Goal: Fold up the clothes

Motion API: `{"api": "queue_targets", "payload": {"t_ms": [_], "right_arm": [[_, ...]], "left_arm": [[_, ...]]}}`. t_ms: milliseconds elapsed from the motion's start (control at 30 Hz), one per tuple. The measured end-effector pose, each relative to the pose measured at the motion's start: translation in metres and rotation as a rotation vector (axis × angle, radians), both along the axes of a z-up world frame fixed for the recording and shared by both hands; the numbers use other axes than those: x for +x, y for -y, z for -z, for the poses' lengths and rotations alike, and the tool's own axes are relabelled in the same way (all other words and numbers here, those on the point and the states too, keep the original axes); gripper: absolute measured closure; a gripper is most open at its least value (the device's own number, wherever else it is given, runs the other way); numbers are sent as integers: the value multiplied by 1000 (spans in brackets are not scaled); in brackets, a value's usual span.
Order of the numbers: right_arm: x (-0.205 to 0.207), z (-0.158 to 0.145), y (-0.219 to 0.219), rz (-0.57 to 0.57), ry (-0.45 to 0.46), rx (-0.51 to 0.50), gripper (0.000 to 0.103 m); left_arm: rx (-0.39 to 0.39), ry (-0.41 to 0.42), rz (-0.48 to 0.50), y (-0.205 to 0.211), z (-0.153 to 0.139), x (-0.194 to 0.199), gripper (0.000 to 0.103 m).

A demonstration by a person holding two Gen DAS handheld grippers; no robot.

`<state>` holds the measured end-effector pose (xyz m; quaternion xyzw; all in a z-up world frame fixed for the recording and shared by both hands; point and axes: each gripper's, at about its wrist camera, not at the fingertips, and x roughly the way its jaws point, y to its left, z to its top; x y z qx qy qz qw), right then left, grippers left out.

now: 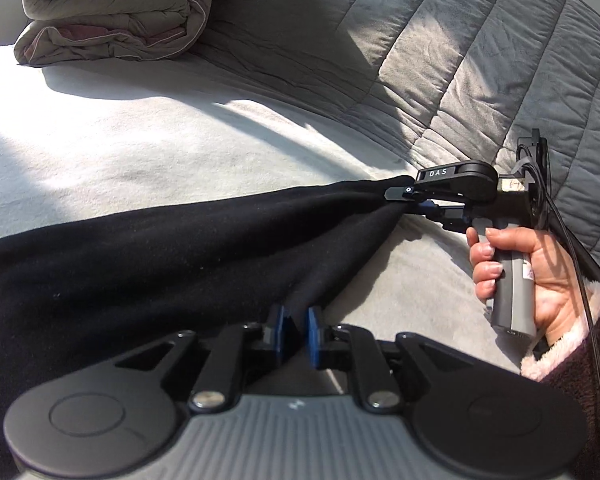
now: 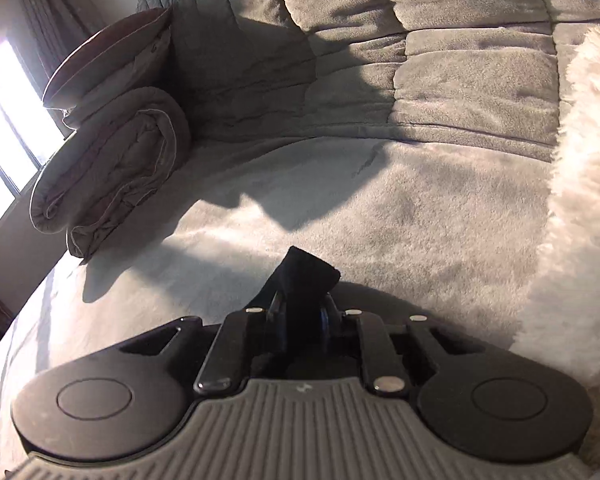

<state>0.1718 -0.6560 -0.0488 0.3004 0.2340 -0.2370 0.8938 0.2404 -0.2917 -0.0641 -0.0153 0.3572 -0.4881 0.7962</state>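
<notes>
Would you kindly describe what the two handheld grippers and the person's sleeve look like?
Both grippers are black with blue finger pads and a ribbed grey body between two round black discs. The right gripper bears white "DAS" lettering, a grey handle and trailing black cables. The sleeve is dark and fuzzy, with a pale pink fleecy cuff.

The garment across the lower left of the left wrist frame is plain black. Beneath it the blanket is pale cream white, unpatterned. At upper right the quilt is grey, stitched in long parallel bands. The folded duvet at upper left is taupe grey with a dusty pink inner side and thin pale piping. The left gripper is black with blue pads; the sleeve at lower right is dark brown with pinkish-cream fleece cuff
</notes>
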Motion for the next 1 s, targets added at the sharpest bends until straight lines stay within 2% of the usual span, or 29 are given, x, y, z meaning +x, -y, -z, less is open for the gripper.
{"api": "queue_targets", "payload": {"t_ms": [33,100,133,167,233,333,433,500,567,700,800,833,867,900,967,1000], "right_arm": [[1,-3,-1,-4,1,-4,82],[-3,-7,-1,-5,27,-3,65],[-8,-11,-1,12,61,-15,47],[-13,-17,-1,37,90,-45,37],[-19,-26,-2,61,112,-109,37],[-15,-33,-2,14,120,-182,37],[2,-28,-10,-68,49,-266,37],[14,-17,-17,-105,-46,-316,40],[23,-4,-21,-130,-125,-329,54],[29,4,-37,-200,-235,-450,54],[30,9,-40,-219,-244,-488,55],[30,9,-41,-238,-233,-497,65],[30,9,-44,-261,-219,-504,90],[29,6,-48,-249,-193,-543,95],[25,-1,-57,-203,-131,-642,98],[27,-2,-57,-189,-121,-659,98]], "left_arm": [[-8,-6,6,-1,-1,0,81],[-20,-16,7,-2,-2,0,79],[-32,-22,-1,-4,-3,1,79],[-44,-28,-9,-6,-4,2,78],[-77,-47,-19,-10,-5,5,74],[-81,-53,-33,-12,-4,8,71],[-71,-68,-56,-13,-3,12,71],[-66,-75,-65,-15,-2,14,71],[-59,-76,-70,-17,-2,15,70],[-52,-72,-66,-16,0,15,70],[-56,-79,-64,-17,0,16,69],[-60,-83,-65,-17,0,17,69],[-63,-86,-66,-18,0,17,69],[-66,-85,-70,-18,-1,17,69],[-74,-70,-83,-20,-3,16,70],[-72,-70,-82,-20,-3,16,70]]}}
